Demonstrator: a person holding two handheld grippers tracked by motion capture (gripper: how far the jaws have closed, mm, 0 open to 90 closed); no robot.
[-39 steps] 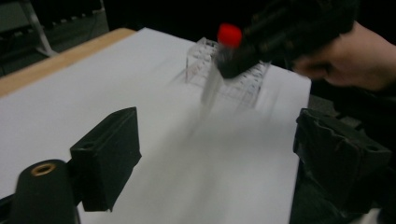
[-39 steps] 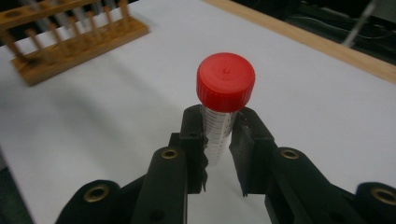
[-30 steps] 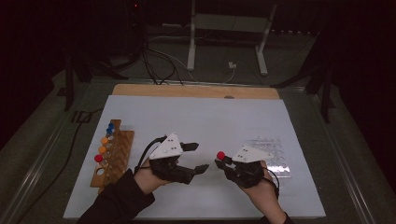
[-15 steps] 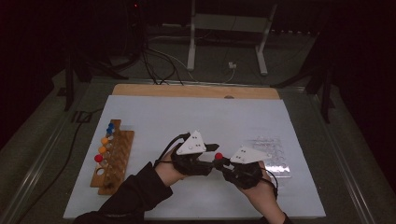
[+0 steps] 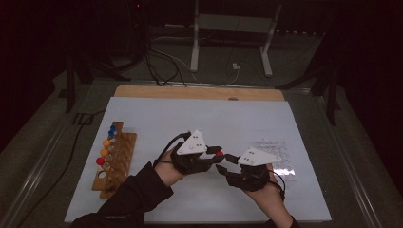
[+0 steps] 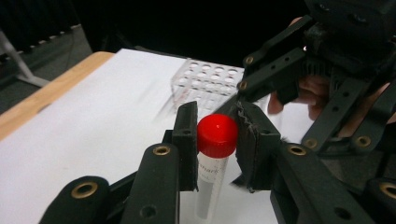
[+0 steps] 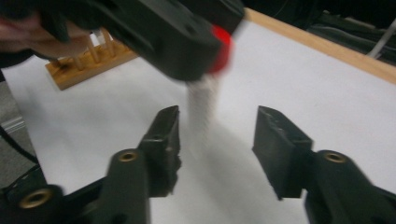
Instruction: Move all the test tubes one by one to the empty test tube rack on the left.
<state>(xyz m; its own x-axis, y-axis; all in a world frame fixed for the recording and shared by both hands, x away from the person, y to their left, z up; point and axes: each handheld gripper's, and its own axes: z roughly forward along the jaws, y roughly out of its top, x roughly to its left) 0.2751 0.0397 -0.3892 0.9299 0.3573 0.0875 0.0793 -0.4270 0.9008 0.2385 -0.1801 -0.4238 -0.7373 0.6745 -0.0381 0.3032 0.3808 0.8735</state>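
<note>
Against the earlier pictures we record a handover: the red-capped tube (image 6: 215, 154), then in the right gripper (image 5: 227, 164), now sits in the left gripper (image 5: 215, 156), which has come across from beside the wooden rack (image 5: 114, 156).

Left gripper: its jaws have just been closing, and we see the pads (image 6: 187, 140) pressed on either side of the red cap, the tube hanging upright beneath.

Right gripper: its jaws have just been opening; we see them parted, holding nothing, the tube apart and beyond them.

The tube is a clear plastic cylinder with printed lettering and a smooth, rounded cap. We place it well right of the rack, above the white sheet (image 5: 199, 118).

The rack is pale wood with round holes, bearing coloured caps. A clear perforated tray (image 5: 278, 154) lies farther right.
</note>
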